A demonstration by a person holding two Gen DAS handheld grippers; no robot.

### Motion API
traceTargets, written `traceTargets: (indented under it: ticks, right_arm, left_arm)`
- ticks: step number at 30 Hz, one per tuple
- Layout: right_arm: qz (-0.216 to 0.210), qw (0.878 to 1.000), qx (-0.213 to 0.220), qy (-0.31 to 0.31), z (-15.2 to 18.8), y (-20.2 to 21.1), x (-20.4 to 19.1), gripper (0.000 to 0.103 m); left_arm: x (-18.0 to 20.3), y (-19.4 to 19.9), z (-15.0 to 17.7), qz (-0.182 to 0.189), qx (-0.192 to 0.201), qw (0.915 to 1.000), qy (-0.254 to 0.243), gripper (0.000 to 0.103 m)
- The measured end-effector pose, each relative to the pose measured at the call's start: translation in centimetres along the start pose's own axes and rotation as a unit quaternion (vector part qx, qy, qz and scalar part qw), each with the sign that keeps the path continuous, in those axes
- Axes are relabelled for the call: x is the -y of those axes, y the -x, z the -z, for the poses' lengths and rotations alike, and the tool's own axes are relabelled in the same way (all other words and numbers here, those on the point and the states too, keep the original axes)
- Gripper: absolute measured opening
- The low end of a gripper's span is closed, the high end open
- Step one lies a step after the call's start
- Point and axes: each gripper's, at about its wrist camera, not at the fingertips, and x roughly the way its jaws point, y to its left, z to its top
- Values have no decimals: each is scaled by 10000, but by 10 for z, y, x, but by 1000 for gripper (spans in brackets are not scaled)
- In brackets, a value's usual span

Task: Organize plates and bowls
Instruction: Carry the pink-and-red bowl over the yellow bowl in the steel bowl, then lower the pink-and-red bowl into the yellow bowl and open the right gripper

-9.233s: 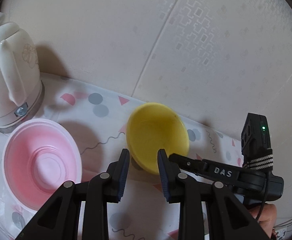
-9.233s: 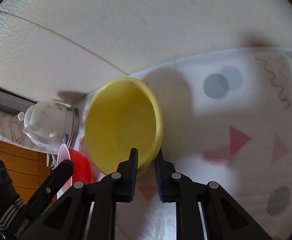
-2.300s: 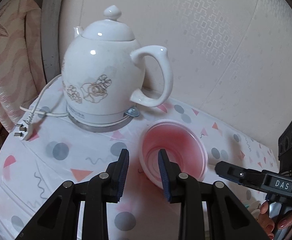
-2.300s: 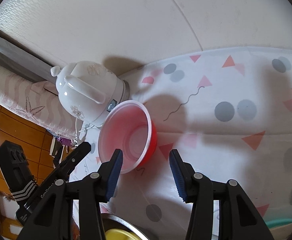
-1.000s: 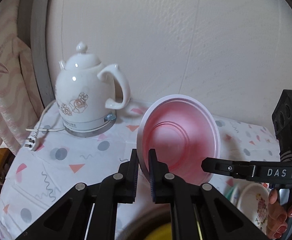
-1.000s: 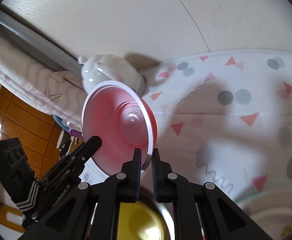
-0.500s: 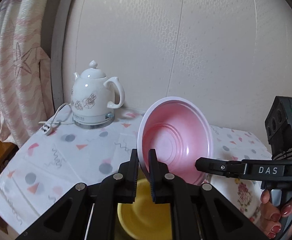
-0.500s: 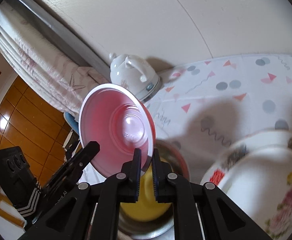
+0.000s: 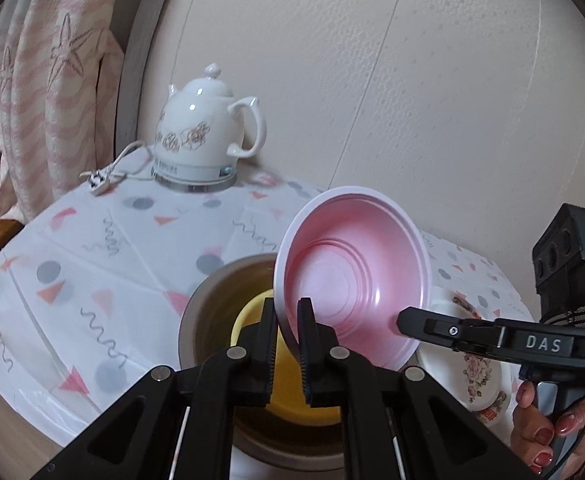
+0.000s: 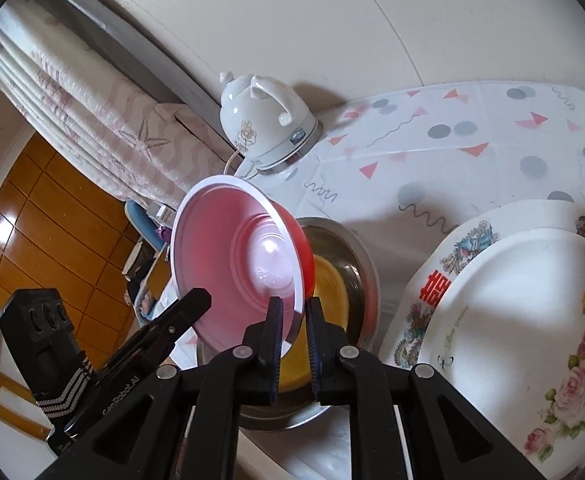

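Observation:
Both grippers hold one pink bowl (image 9: 352, 280) by opposite sides of its rim, tilted on edge in the air. My left gripper (image 9: 286, 340) is shut on its left rim; my right gripper (image 10: 293, 330) is shut on the other rim, and the pink bowl (image 10: 236, 260) fills the middle of the right wrist view. Right below it a steel bowl (image 9: 208, 300) holds a yellow bowl (image 9: 252, 320). The steel bowl (image 10: 348, 248) and yellow bowl (image 10: 330, 280) also show in the right wrist view. The right gripper's finger (image 9: 432, 322) reaches in from the right.
A white floral kettle (image 9: 204, 136) with its cord and plug (image 9: 102, 180) stands at the back of the patterned tablecloth (image 9: 112, 248). Stacked floral plates (image 10: 532, 320) lie right of the steel bowl. A wall is close behind; a curtain (image 9: 32, 80) hangs at left.
Both grippers closed on the pink bowl, lifted it off the cloth by the kettle and carried it back over the steel bowl; in the last half second it dropped lower.

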Motion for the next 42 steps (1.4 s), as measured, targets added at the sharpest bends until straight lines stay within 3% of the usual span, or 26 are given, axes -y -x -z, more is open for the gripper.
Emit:
traceTargets:
  ticks: [12,16,21,25,42]
  right_arm:
    - [22,9996,-276,-65,5,-12,5,15]
    - [18,9994,-293,-195,5,-12,9,23]
    - [6,9993,-310,-189,4,-13,9,25]
    - [-90,9990,-360,-253,5,-15,8,37]
    - [-344,9986,-285,-292,1,-17,1,54]
  left_arm:
    - [-8,-6,9,-53,-181,9997,151,10]
    - [-9,-8,11,-63,-235,9996,160,10]
    - [-12,-10,11,-90,-267,9994,216,10]
    - [-12,-11,11,-130,-293,9992,221,10]
    - [-10,-16,10,-318,-274,9990,147,9]
